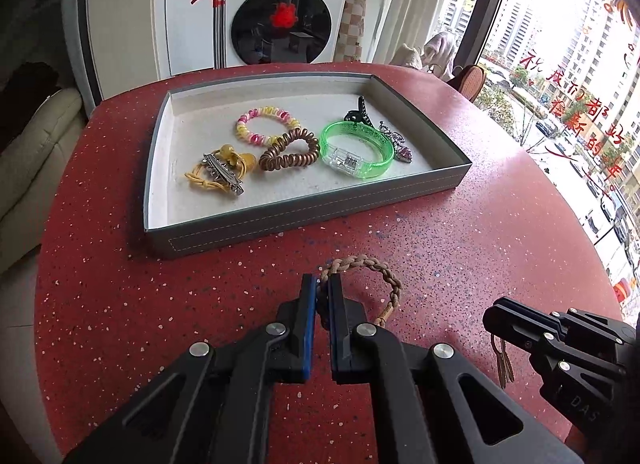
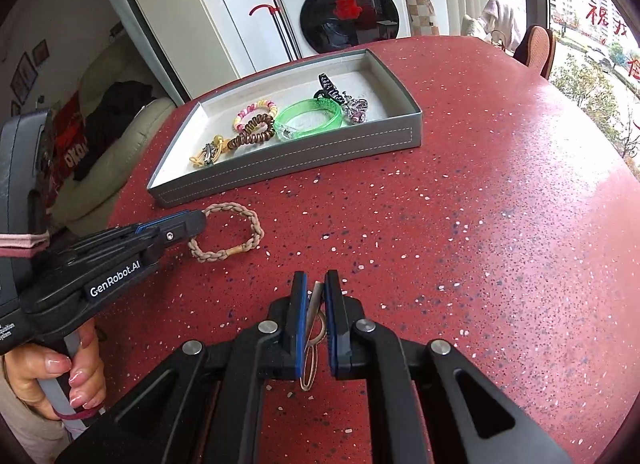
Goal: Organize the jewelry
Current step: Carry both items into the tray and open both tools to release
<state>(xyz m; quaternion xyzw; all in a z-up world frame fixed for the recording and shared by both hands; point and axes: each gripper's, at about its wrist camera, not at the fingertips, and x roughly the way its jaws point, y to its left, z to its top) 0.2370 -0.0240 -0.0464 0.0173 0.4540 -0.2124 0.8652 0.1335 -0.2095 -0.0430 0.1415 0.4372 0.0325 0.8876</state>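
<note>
A beige braided bracelet [image 1: 372, 276] is pinched at one end by my left gripper [image 1: 322, 284], which is shut on it just above the red table; the same bracelet [image 2: 228, 232] and the left gripper [image 2: 196, 224] show at the left of the right wrist view. My right gripper [image 2: 316, 288] is shut on a thin metal hair clip [image 2: 314, 328] that hangs down between its pads. In the left wrist view the right gripper [image 1: 496, 320] shows with the clip [image 1: 502, 364] dangling below. A grey tray [image 1: 304, 220] holds several hair ties, a green bangle [image 1: 356, 148] and clips.
The round red speckled table [image 2: 480, 224] stretches to the right of the tray [image 2: 288, 168]. A washing machine [image 1: 280, 12] stands behind the table, a sofa [image 1: 32, 152] at the left, and a window at the right. A person's hand [image 2: 60, 376] grips the left handle.
</note>
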